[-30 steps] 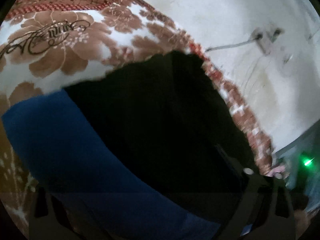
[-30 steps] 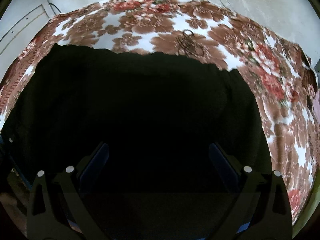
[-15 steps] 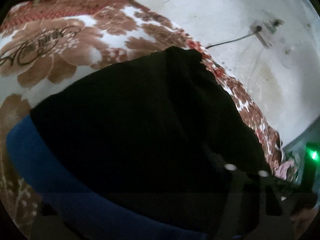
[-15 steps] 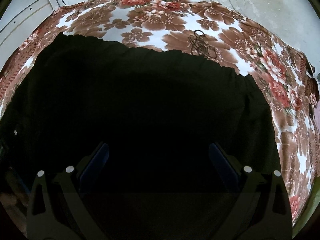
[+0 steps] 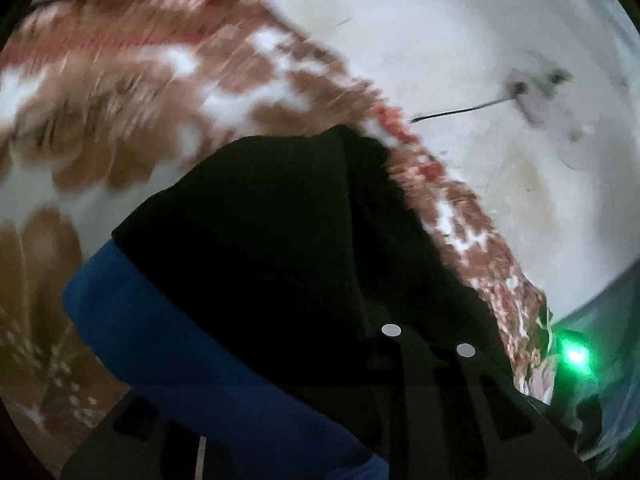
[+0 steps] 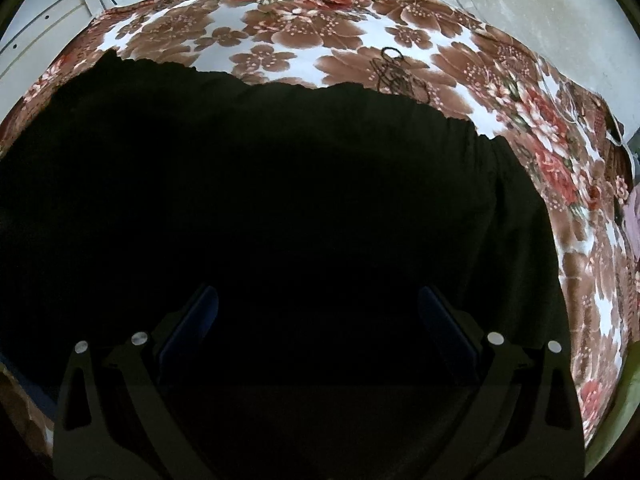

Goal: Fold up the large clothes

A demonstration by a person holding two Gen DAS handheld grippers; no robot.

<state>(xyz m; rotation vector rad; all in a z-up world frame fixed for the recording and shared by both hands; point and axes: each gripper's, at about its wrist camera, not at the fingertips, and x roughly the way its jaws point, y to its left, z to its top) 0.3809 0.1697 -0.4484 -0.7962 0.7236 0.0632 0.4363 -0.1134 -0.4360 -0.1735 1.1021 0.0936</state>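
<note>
A large black garment [image 6: 280, 208] lies spread over a floral bedsheet [image 6: 312, 32]. My right gripper [image 6: 318, 320] is open, its blue-padded fingers [image 6: 192, 324] wide apart just above the black cloth, holding nothing. In the left wrist view the black garment [image 5: 280, 240] is bunched and draped across the fingers, with a blue cloth [image 5: 192, 360] under it at the lower left. My left gripper [image 5: 320, 380] is mostly covered by the cloth. Only its right finger [image 5: 424, 360] shows, moved in towards the middle, seemingly pinching the black cloth.
The floral sheet [image 5: 120, 120] covers the bed up to a pale wall [image 5: 480, 60] with a socket and black cable [image 5: 460, 112]. A green light [image 5: 576, 356] glows at the lower right. A pale purple item [image 6: 634, 220] lies at the bed's right edge.
My left gripper has closed on the black cloth and drawn it up over the blue cloth; the view is now blurred by motion. The right gripper stayed open; the garment's far edge receded slightly.
</note>
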